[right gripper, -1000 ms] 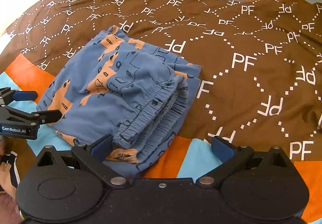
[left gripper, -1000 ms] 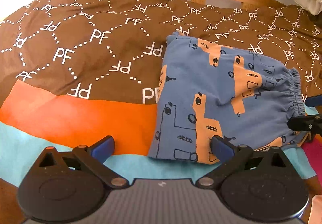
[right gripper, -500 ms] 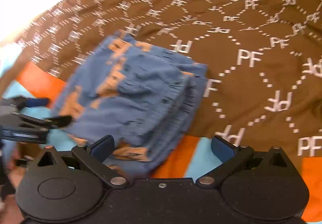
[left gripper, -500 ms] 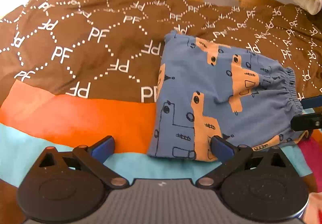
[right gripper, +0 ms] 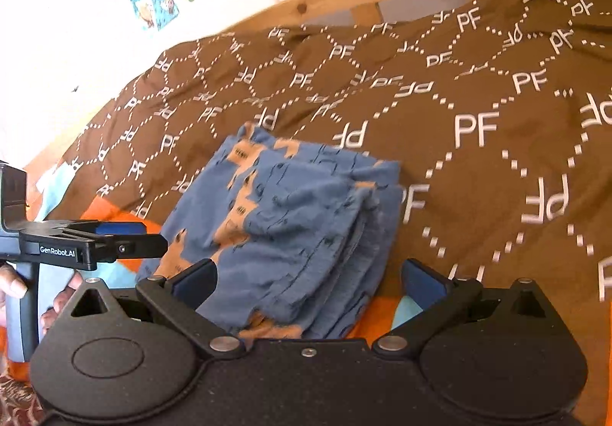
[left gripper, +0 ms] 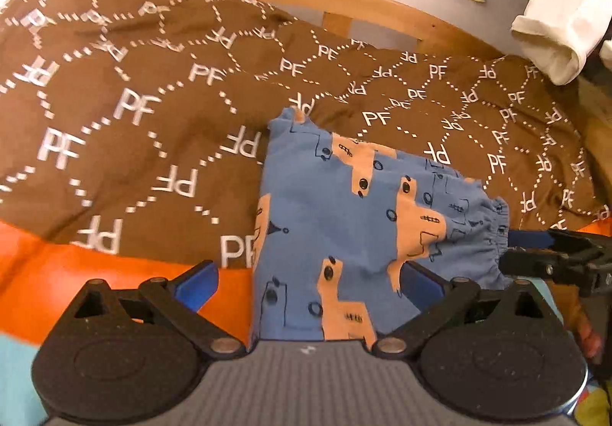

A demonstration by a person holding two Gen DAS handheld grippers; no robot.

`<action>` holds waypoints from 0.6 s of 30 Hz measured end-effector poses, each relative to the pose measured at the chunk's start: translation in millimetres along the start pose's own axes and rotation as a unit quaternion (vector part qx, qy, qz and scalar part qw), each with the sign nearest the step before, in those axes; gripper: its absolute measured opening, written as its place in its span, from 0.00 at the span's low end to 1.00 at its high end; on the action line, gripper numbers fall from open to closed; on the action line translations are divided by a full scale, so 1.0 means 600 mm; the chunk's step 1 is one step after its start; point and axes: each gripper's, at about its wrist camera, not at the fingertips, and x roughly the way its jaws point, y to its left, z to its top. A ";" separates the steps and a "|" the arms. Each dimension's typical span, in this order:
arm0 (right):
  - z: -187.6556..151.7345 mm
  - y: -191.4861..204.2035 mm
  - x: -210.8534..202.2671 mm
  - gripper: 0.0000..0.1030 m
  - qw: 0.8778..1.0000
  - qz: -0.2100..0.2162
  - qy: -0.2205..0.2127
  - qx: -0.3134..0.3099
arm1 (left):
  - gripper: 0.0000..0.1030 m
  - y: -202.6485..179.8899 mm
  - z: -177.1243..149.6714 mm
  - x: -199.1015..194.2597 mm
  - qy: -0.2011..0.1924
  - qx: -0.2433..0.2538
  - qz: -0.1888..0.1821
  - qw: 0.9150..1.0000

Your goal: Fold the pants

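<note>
Now both tools gape wide w/ nothing held: left gripper [left gripper: 310,282] straddles near edge of folded pants [left gripper: 355,219], right gripper [right gripper: 308,282] straddles waistband end. Pants lie on brown bedspread [right gripper: 478,100], long axis left-right btwn the two, each about equally near

My left hand-held gripper [left gripper: 310,282] is black with blue finger pads [left gripper: 197,282], silver pivot screws and a ribbed grey body. My right hand-held gripper [right gripper: 308,278] is all black, likewise blue-padded. White "GenRobot.AI" lettering marks the left one's side.
</note>
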 end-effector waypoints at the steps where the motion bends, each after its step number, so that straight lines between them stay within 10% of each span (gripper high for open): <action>1: 0.003 -0.006 0.005 0.99 1.000 0.002 -0.009 -0.002 | 1.00 0.008 0.000 0.011 0.006 -0.007 -0.007 1.000; 10: 0.016 -0.096 0.038 1.00 0.978 0.149 -0.056 0.137 | 1.00 0.047 -0.012 0.041 -0.012 -0.013 -0.087 0.996; 18: 0.018 -0.115 0.040 0.99 0.969 0.176 -0.038 0.168 | 1.00 0.065 0.000 0.045 0.015 -0.037 -0.159 0.986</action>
